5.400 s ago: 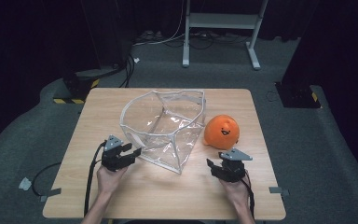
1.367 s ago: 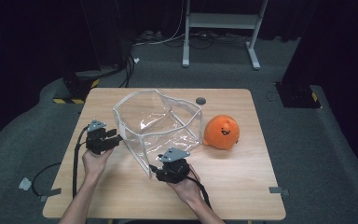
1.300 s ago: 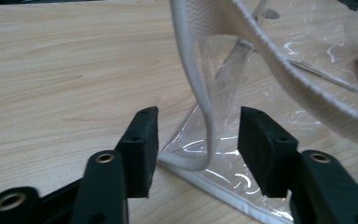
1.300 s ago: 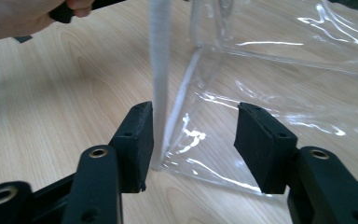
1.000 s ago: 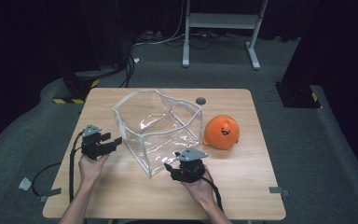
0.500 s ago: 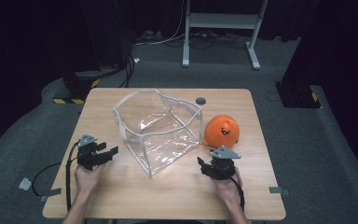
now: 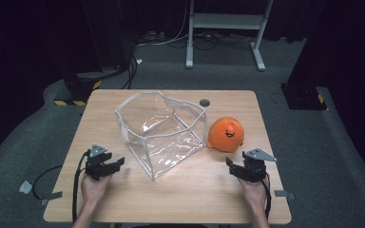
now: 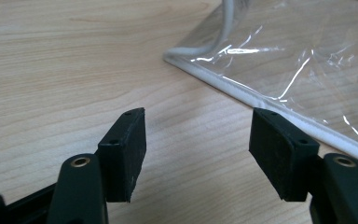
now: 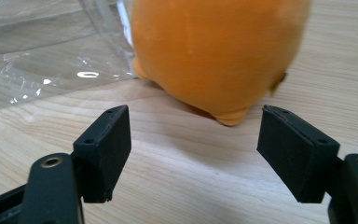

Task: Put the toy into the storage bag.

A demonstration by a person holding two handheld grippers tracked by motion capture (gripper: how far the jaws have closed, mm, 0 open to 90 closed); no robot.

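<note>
Table: light wood.
Bag: clear plastic, open-topped, holding nothing, standing mid-table.
Toy: orange plush, just right of the bag, outside it.
Left gripper: jaws wide, holding nothing.
Right gripper: jaws wide, near the toy.

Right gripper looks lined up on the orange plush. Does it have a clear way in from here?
Probably yes. The right gripper is open, and the orange plush sits just ahead of its jaws with bare table between. The clear bag lies off to one side.
</note>
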